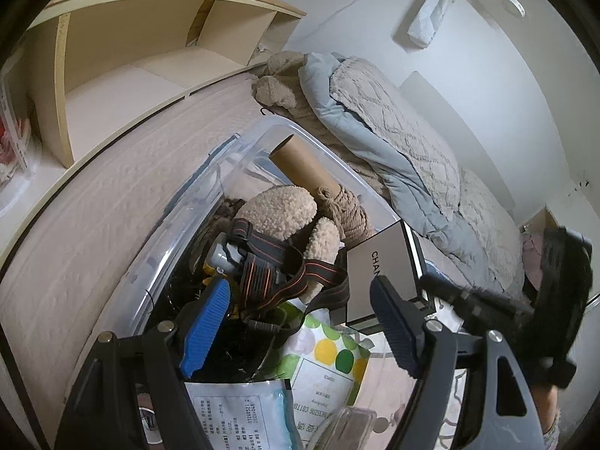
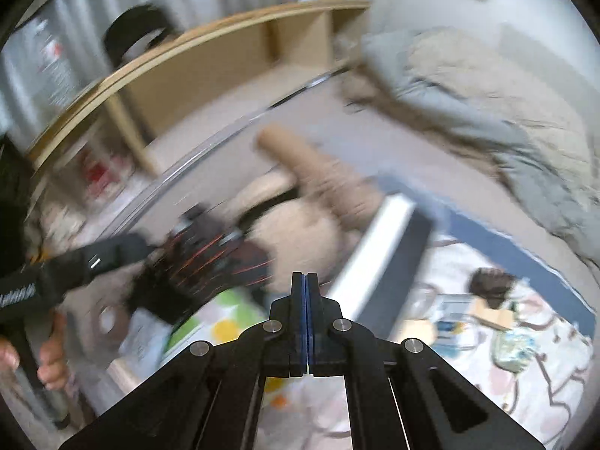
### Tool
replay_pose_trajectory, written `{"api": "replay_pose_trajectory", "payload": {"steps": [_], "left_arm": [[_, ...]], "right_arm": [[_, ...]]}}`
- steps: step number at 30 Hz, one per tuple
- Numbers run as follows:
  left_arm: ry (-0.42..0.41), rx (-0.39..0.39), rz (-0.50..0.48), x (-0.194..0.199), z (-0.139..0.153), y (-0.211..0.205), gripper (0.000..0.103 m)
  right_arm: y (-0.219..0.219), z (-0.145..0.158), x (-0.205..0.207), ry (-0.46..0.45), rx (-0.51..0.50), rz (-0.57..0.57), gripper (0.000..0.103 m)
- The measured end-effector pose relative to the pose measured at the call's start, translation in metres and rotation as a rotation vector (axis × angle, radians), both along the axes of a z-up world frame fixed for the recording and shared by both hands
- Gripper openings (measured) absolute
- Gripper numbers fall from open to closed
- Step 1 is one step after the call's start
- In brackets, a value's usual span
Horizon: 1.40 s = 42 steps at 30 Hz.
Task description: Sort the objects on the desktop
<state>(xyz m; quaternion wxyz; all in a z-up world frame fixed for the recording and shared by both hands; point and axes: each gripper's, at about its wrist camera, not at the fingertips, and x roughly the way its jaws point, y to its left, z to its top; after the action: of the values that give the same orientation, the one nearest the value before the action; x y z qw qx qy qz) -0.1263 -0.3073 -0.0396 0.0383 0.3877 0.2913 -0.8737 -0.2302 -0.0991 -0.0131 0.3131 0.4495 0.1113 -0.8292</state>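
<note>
Left gripper (image 1: pixel 300 322) gapes empty right over the headlamp (image 1: pixel 258 266) in the bin (image 1: pixel 157 247); right gripper (image 2: pixel 304 281) pinched closed, empty, farther off.

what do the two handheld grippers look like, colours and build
Both are black plastic linkage frames with round silver pivot screws. The left gripper has ribbed blue pads on its jaws. The right gripper shows thin blue pad edges. No cables visible.

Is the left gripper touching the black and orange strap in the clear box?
Cannot tell. In the left wrist view the left gripper stands open around the strap, but its blue finger overlaps the strap's edge, so neither contact nor a gap shows plainly.
</note>
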Motion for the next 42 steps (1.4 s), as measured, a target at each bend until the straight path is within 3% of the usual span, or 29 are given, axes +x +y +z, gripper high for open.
{"api": "replay_pose_trajectory", "payload": {"steps": [3, 12, 21, 30, 36, 42], "left_arm": [[-0.003, -0.021, -0.009, -0.001, 0.0, 0.005, 0.077], [-0.015, -0.04, -0.034, -0.004, -0.001, 0.018, 0.077], [-0.006, -0.05, -0.021, 0.0, 0.003, 0.017, 0.077], [-0.012, -0.049, -0.005, 0.001, -0.001, 0.008, 0.077], [-0.011, -0.057, -0.011, 0.0, 0.0, 0.01, 0.077], [-0.004, -0.072, -0.015, 0.002, 0.004, 0.016, 0.077]], "right_arm": [[-0.004, -0.016, -0.02, -0.007, 0.003, -0.063, 0.002], [-0.003, -0.024, -0.011, -0.009, -0.023, -0.01, 0.002], [-0.033, -0.028, -0.018, -0.074, -0.157, 0.039, 0.002], [-0.069, -0.043, -0.009, -0.08, -0.102, 0.113, 0.001], [-0.061, -0.039, -0.006, -0.104, -0.14, 0.087, 0.001], [-0.036, -0.024, 0.002, -0.027, -0.211, 0.068, 0.001]]}}
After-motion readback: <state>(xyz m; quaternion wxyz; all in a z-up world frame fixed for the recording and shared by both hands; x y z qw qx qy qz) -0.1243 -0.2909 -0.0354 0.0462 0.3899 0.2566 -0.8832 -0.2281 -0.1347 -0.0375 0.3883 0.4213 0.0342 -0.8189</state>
